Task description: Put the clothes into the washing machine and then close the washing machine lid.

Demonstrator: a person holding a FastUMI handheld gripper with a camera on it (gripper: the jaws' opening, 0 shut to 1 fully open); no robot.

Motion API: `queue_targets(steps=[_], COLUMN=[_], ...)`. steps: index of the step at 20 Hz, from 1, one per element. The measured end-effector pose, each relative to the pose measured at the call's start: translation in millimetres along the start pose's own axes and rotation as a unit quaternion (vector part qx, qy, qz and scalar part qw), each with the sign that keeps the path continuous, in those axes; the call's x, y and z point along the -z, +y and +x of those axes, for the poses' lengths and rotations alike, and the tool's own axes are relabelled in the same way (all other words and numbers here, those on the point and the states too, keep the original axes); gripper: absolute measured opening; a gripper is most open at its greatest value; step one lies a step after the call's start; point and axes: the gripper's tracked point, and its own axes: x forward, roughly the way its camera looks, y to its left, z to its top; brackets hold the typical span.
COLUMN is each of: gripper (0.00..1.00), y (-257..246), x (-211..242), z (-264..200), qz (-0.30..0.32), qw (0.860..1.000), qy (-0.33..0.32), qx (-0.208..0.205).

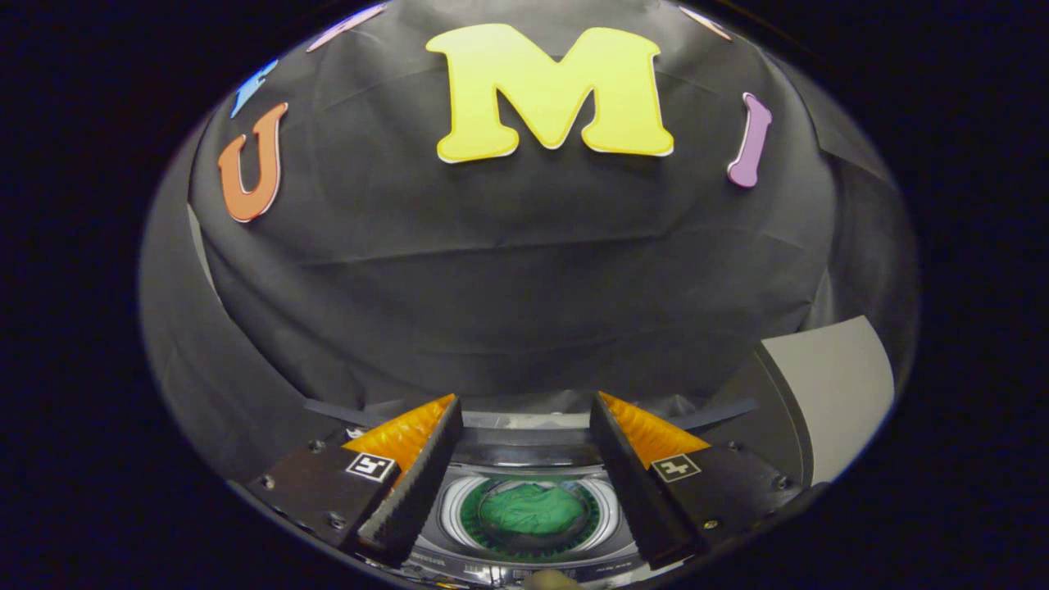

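Hanging above the small grey toy washing machine (524, 524), the claw (524, 479) had its two fingers spread wide apart, and nothing was held between them. The machine sat low down, and its round drum hole showed in the gap between the two fingers. Inside that drum lay the crumpled green cloth (531, 510), bunched up in a soft heap with a ring of green around it. The cloth touched neither finger. The fingers (414, 483) were well above the drum and pointed out over the machine toward the black cloth wall (508, 270) beyond it. Off to the right side, past the right finger, stood a flat pale grey panel (828, 393) with a dark edge, tilted up; I could not tell if it was the lid.
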Motion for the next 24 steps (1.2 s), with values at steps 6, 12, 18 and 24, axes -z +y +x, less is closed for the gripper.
queue_targets(steps=[6,12,18,24], gripper=[0.98,0.98,0.98,0.98], y=[-4,-6,-6,-3], x=[21,67,46,-4], z=[-21,-37,-47,-31], qz=[-0.03,-0.022,-0.034,-0.038], qw=[0.999,1.0,0.999,0.999], qy=[-0.014,0.015,-0.004,-0.024], qx=[0.006,-0.011,-0.01,-0.007])
